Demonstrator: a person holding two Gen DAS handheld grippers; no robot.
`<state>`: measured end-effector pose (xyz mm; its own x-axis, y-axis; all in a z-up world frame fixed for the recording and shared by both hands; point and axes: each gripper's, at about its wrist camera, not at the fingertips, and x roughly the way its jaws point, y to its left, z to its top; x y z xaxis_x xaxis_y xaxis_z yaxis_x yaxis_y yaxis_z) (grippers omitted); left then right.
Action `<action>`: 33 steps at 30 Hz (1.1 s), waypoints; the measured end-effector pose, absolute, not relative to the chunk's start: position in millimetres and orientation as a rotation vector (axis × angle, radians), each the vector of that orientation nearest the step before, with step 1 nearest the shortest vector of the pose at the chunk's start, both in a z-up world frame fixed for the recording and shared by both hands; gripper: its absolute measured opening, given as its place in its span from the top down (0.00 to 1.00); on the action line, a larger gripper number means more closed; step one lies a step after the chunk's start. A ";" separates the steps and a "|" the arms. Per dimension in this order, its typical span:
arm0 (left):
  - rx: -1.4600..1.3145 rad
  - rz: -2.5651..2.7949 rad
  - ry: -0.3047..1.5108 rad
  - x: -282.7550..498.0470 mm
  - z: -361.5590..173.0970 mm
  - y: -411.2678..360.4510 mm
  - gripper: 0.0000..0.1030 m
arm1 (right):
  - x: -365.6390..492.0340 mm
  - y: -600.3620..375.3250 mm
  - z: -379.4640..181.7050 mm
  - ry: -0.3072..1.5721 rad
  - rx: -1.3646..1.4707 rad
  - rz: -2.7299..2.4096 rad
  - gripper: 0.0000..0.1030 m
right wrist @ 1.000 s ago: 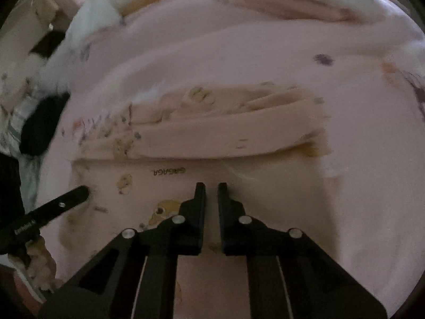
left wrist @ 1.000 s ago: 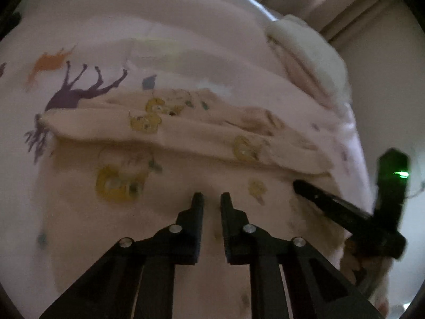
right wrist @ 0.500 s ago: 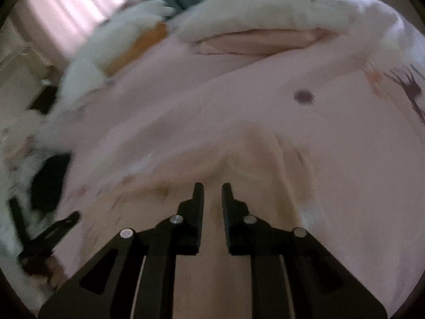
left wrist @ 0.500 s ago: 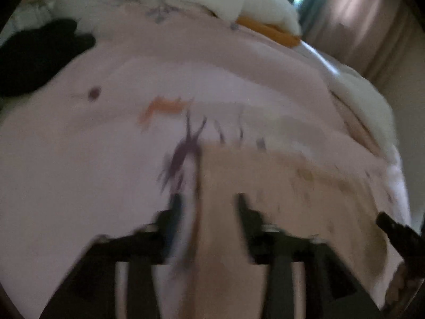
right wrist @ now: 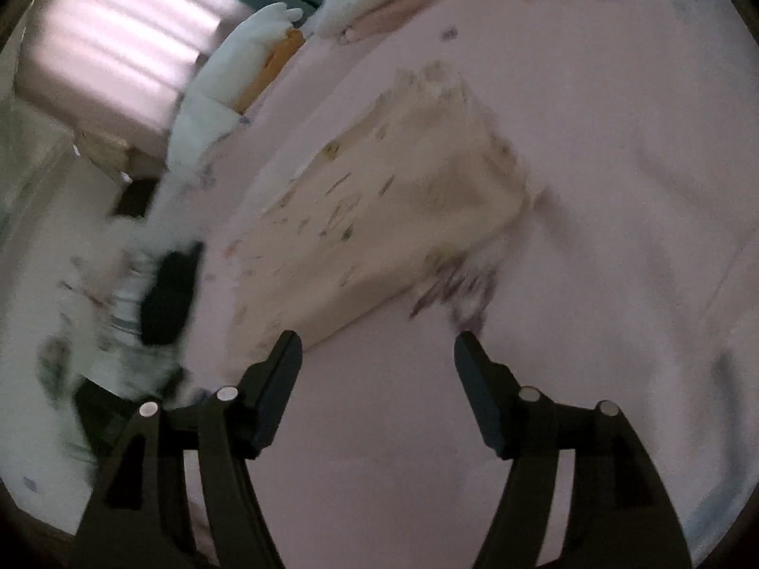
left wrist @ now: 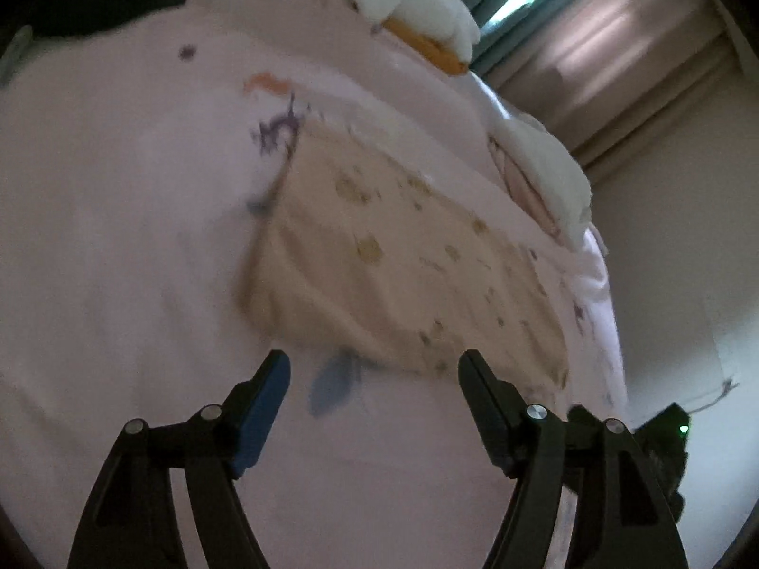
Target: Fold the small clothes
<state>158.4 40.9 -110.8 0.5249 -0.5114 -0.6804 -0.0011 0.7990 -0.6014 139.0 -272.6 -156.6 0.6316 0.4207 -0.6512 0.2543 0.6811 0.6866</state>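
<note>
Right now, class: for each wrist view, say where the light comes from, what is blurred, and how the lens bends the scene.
Left wrist view: daylight through the curtains, dim foreground; folded garment softly blurred; fisheye curves the bedsheet. Right wrist view: bright curtains upper left, garment and the dark item smeared by motion; both views have black circular corners.

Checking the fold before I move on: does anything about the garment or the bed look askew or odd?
Nothing stands out. The beige garment lies flat as a folded rectangle on the pink sheet; both the left tool and right tool are open and clear of it. Blur hides fine creases.
</note>
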 end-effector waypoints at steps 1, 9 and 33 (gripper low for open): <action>-0.612 -0.339 1.000 157.2 -117.2 38.5 0.30 | 136.6 -270.0 -159.4 0.904 0.882 0.119 0.33; -0.934 -0.309 1.052 162.4 -153.3 46.9 0.23 | 121.6 -271.1 -192.6 0.843 1.117 0.125 0.33; -1.007 -0.333 0.987 242.8 -161.3 32.6 0.08 | 189.8 -290.8 -191.5 0.750 1.145 0.138 0.34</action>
<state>242.8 32.6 -161.3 0.5462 -0.6437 -0.5360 -0.1877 0.5295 -0.8273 189.8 -290.8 -191.5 0.7523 0.4642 -0.4675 0.2672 0.4337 0.8606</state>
